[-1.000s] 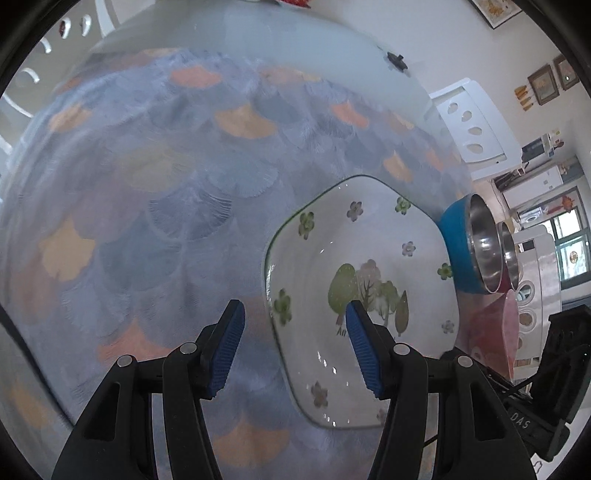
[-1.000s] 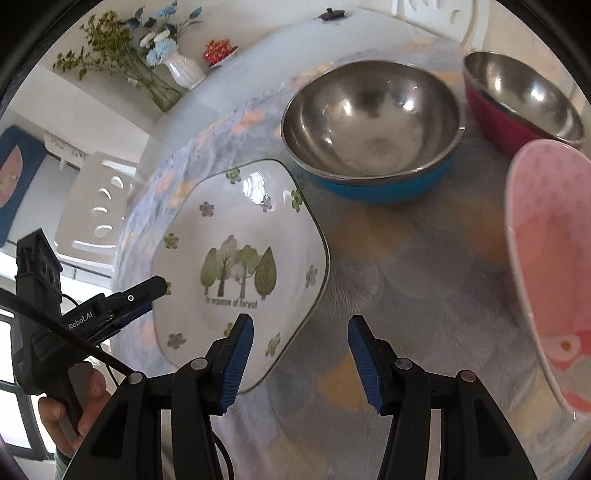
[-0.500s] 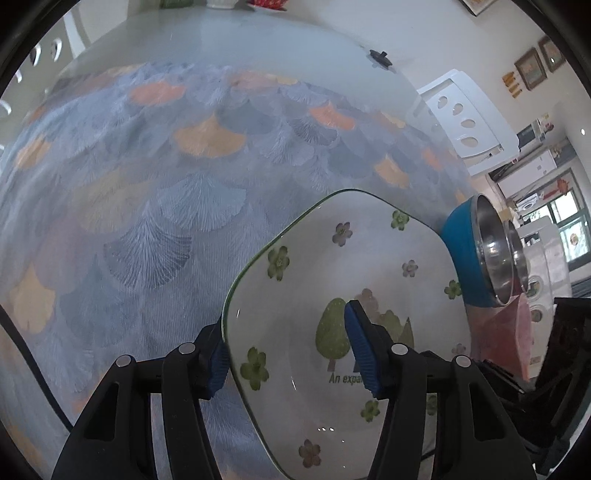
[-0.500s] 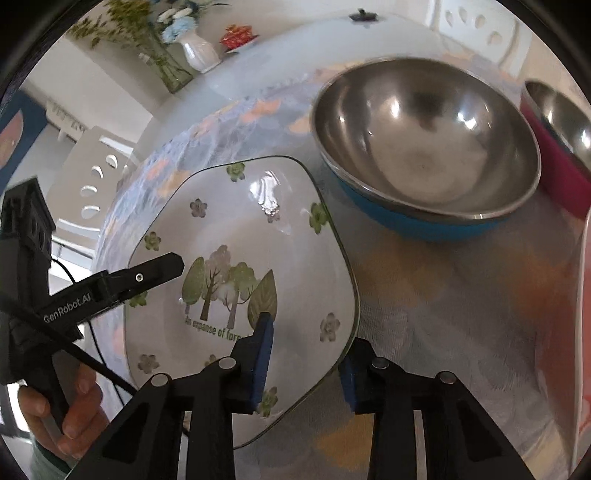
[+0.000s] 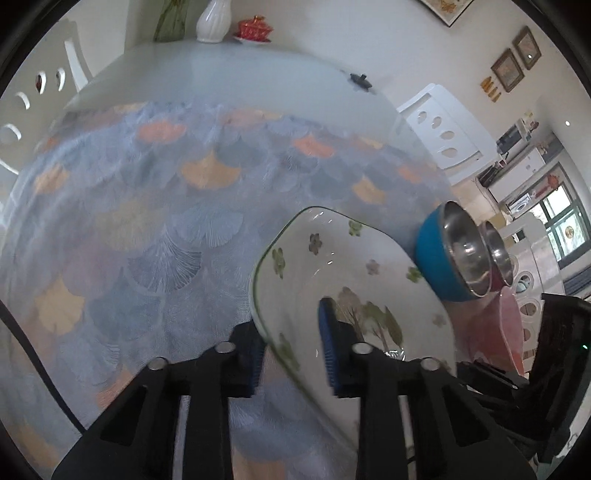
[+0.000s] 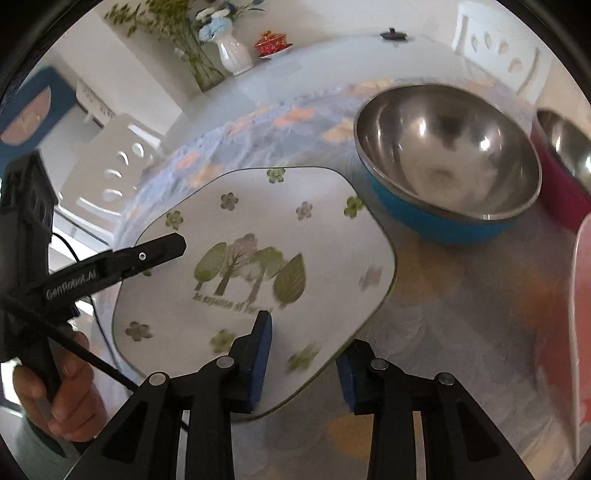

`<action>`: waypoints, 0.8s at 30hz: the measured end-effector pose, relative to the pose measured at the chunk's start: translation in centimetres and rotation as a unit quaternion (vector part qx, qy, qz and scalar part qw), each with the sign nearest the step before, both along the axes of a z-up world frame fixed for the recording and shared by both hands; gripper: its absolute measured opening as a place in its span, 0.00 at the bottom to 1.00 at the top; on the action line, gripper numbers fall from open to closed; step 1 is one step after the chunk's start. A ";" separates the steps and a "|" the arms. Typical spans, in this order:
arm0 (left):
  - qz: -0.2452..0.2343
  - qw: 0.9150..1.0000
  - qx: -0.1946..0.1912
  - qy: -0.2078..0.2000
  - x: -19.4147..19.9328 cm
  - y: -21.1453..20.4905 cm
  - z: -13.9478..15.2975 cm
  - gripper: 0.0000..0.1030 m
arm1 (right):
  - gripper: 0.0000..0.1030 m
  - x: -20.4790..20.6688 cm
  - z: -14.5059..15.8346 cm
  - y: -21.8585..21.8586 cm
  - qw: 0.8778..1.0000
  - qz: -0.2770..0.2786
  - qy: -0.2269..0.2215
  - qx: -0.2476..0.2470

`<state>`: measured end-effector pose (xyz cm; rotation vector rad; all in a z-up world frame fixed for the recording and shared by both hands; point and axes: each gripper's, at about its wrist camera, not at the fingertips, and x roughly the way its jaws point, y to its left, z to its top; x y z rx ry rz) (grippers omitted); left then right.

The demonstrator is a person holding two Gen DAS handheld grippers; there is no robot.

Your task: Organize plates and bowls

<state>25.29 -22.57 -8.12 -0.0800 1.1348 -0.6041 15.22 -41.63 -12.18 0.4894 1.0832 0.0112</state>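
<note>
A white square plate with a tree print (image 5: 343, 273) (image 6: 258, 236) is held at two edges and tilted a little above the tablecloth. My left gripper (image 5: 291, 354) is shut on its left rim; it also shows in the right wrist view (image 6: 162, 249). My right gripper (image 6: 301, 360) is shut on its near rim, one finger above and one below. A blue steel bowl (image 6: 447, 162) (image 5: 450, 254) stands just behind the plate. A red steel bowl (image 6: 565, 162) stands to its right. A pink plate (image 6: 583, 314) (image 5: 495, 332) lies at the right edge.
The table carries a blue and orange fan-pattern cloth (image 5: 147, 229). At its far edge stand a white vase with flowers (image 6: 232, 51), a small red dish (image 6: 271, 42) and a black knob (image 6: 393, 35). White chairs (image 5: 439, 129) stand around the table.
Both grippers have closed on the tree-print plate's rim and lifted it off the cloth, tilting it. One second ago both were open with the plate lying flat.
</note>
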 end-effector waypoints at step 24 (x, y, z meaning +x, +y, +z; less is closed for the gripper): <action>0.017 0.998 0.011 0.062 2.5 2.3 -3.5 0.16 | 0.50 -0.3 0.1 1.5 0.999 0.011 0.028 -0.043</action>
